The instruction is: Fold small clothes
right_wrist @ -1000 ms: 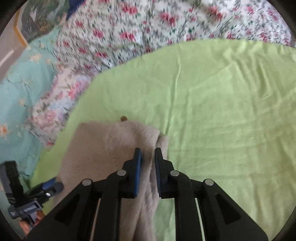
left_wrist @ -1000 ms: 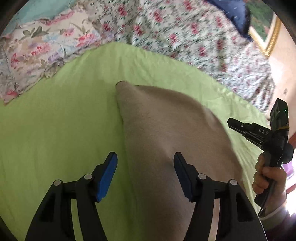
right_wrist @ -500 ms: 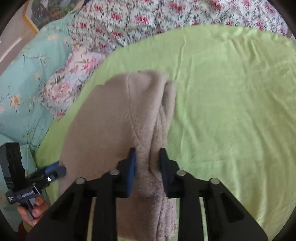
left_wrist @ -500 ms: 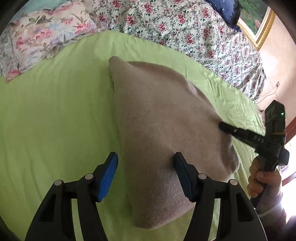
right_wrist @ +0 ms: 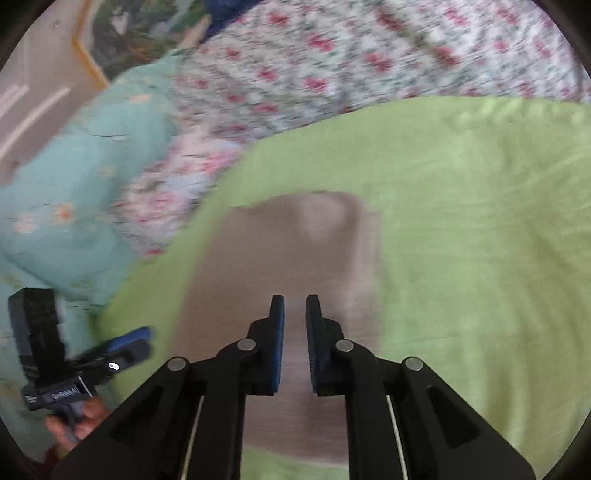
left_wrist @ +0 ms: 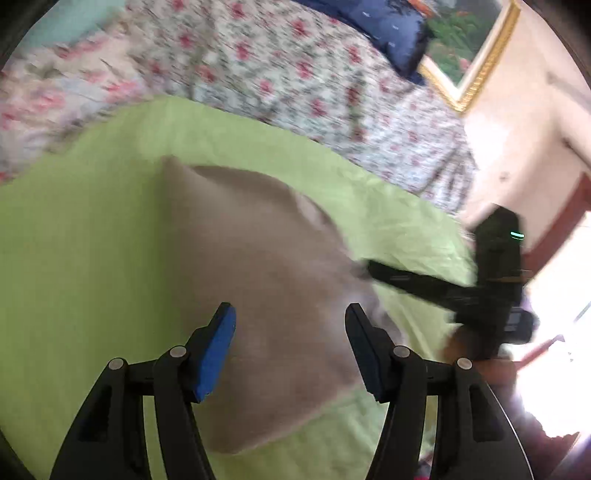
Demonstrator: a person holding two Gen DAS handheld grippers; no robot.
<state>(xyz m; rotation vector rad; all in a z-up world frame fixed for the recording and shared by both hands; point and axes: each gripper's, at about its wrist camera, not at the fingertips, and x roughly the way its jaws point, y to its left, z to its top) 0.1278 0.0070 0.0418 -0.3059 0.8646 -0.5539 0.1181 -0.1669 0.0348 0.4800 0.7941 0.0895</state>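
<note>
A beige fleece garment (left_wrist: 266, 280) lies on a lime green sheet (left_wrist: 74, 258), folded into a rough wedge. My left gripper (left_wrist: 290, 325) hovers over its near part with jaws wide open and nothing between them. My right gripper (right_wrist: 294, 321) is nearly closed, its blue pads a narrow gap apart with a ridge of the beige garment (right_wrist: 295, 251) between them; the view is blurred. In the left wrist view the right gripper (left_wrist: 369, 267) touches the garment's right edge. The left gripper (right_wrist: 144, 339) shows at the lower left of the right wrist view.
A floral bedspread (left_wrist: 295, 74) lies beyond the green sheet. A floral pillow (left_wrist: 44, 110) and a teal pillow (right_wrist: 74, 184) lie at the left. A dark blue cushion (left_wrist: 369, 22) and a gold-framed picture (left_wrist: 469, 55) are at the far side.
Both cameras have pulled back and blurred with motion. The garment looks smaller and flatter on the sheet. The right gripper's jaws have narrowed slightly on the fabric ridge.
</note>
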